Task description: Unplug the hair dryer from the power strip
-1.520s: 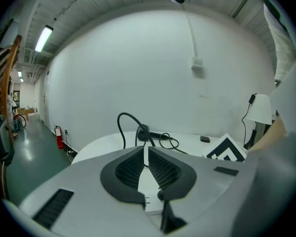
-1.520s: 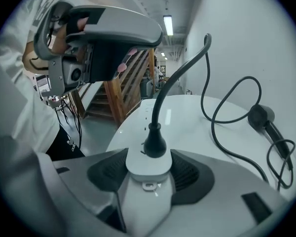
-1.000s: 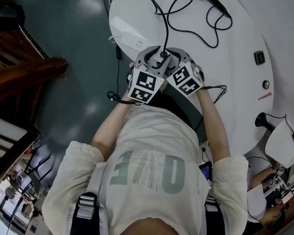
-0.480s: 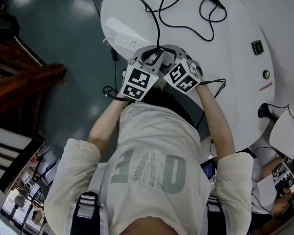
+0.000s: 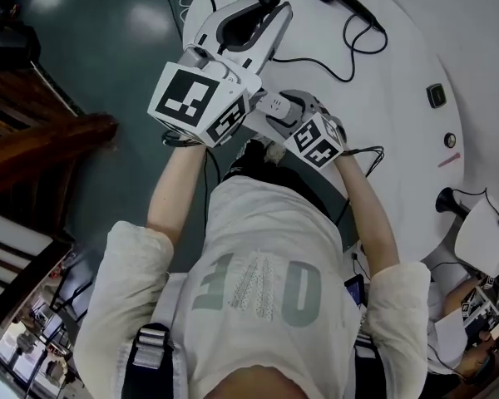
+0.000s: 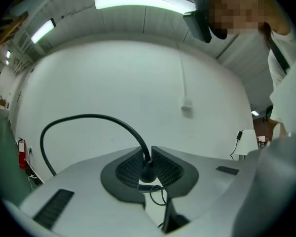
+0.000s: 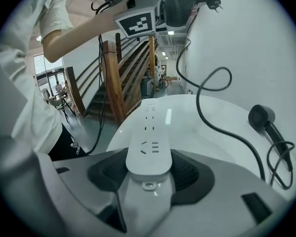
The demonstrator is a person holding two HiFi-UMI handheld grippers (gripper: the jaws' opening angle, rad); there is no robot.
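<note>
Upper centre of the head view, the left hand-held gripper point(image 5: 264, 8) is raised above the white round desk point(image 5: 399, 73), pointing toward the top of the frame. Its jaws have just been closing and are clenched on the black moulded plug point(image 6: 147, 172) of the dryer lead.

Left gripper view: plug pinched between the ribbed dark pads point(image 6: 170, 169). The black rubber cord point(image 6: 89, 116) arcs out of it up and to the left, then drops at the left.

Right gripper view: same plug at top right, metal prongs in the air. It is well above and apart from the long white plastic power strip point(image 7: 149, 127), so it is out of the strip. Low centre of that view, the right hand-held gripper point(image 7: 148, 168) grasps the near end of the strip, pads pressing both sides. The strip lies flat on the desk and runs away toward the upper middle.

The black hair dryer point(image 7: 263, 118) lies on the desk at the right of that view, cord looped beside it. In the head view it sits at the top edge, right of the left hand-held gripper, well apart from both grippers. A brown wooden staircase point(image 7: 116, 68) stands beyond the desk at the left of the right gripper view
</note>
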